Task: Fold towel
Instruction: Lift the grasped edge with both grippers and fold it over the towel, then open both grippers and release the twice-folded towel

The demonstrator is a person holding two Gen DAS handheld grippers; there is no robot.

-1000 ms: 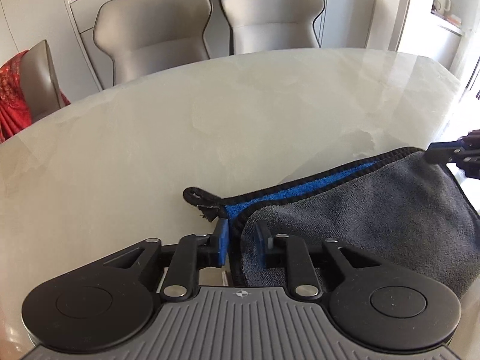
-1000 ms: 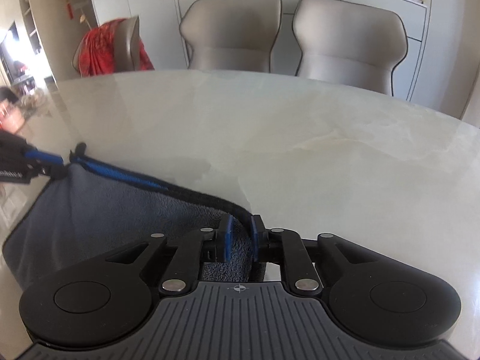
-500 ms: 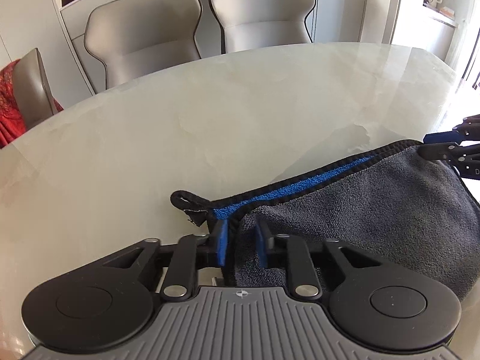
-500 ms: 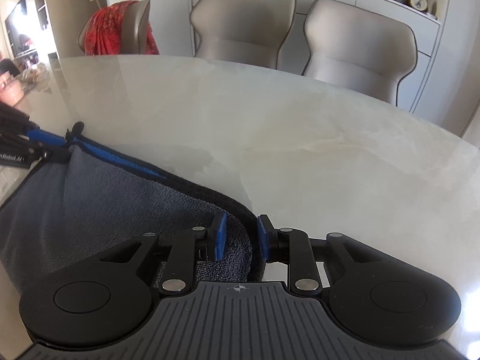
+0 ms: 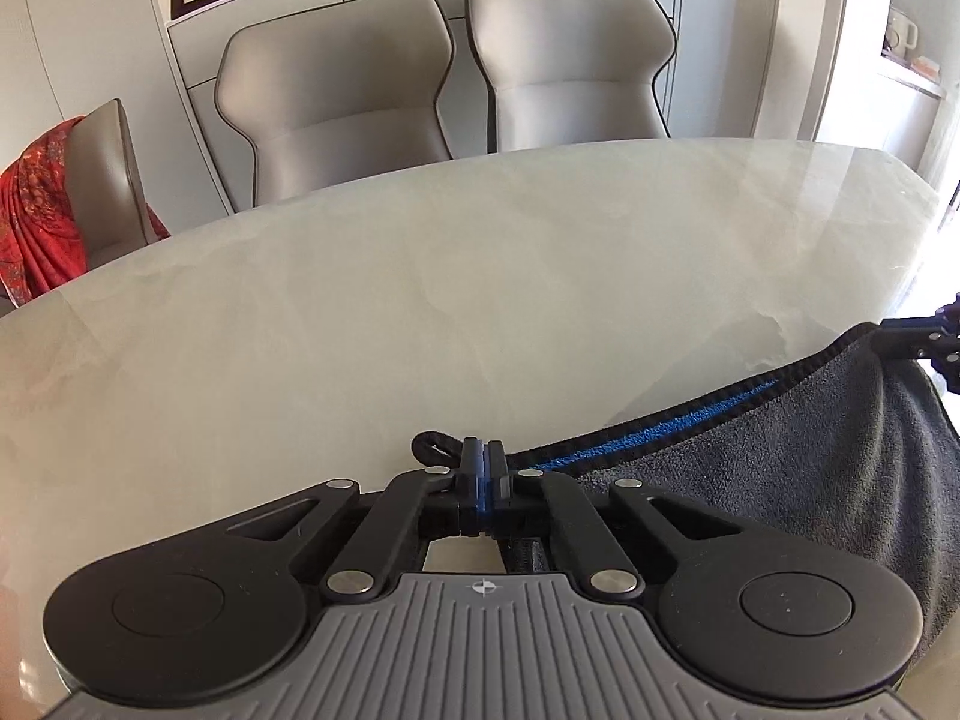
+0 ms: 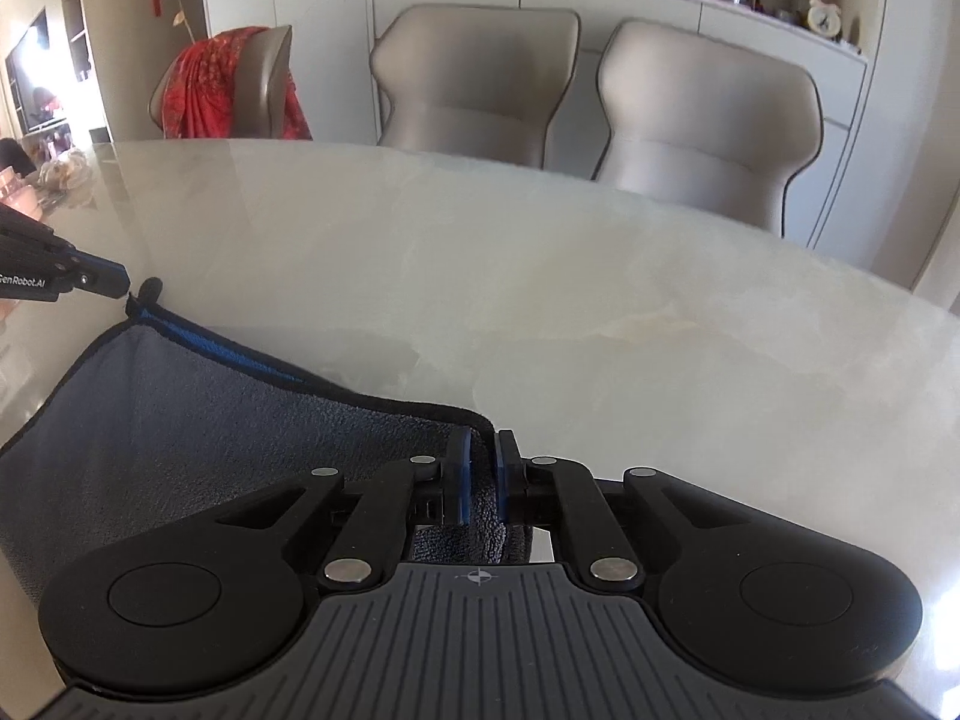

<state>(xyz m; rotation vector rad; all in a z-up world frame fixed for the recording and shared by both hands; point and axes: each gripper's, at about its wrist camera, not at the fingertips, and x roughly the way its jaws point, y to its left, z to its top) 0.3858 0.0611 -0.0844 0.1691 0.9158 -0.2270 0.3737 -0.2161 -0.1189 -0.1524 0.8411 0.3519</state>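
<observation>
A grey towel (image 5: 810, 456) with a black hem and a blue underside hangs stretched between my two grippers above the pale marble table (image 5: 480, 276). My left gripper (image 5: 486, 456) is shut on the towel's left corner, by its black hanging loop (image 5: 429, 447). My right gripper (image 6: 482, 450) is shut on the right corner of the towel (image 6: 180, 420). The right gripper also shows at the right edge of the left wrist view (image 5: 936, 339). The left gripper shows at the left edge of the right wrist view (image 6: 114, 285).
Two grey chairs (image 5: 336, 96) (image 5: 570, 60) stand behind the table's far edge. A third chair carries a red cloth (image 5: 36, 210) at the left. Small items (image 6: 60, 171) sit at the table's far left in the right wrist view.
Both grippers have closed from partly open onto the towel's top corners. Both have lifted the edge, so the towel now hangs tauter between them.
</observation>
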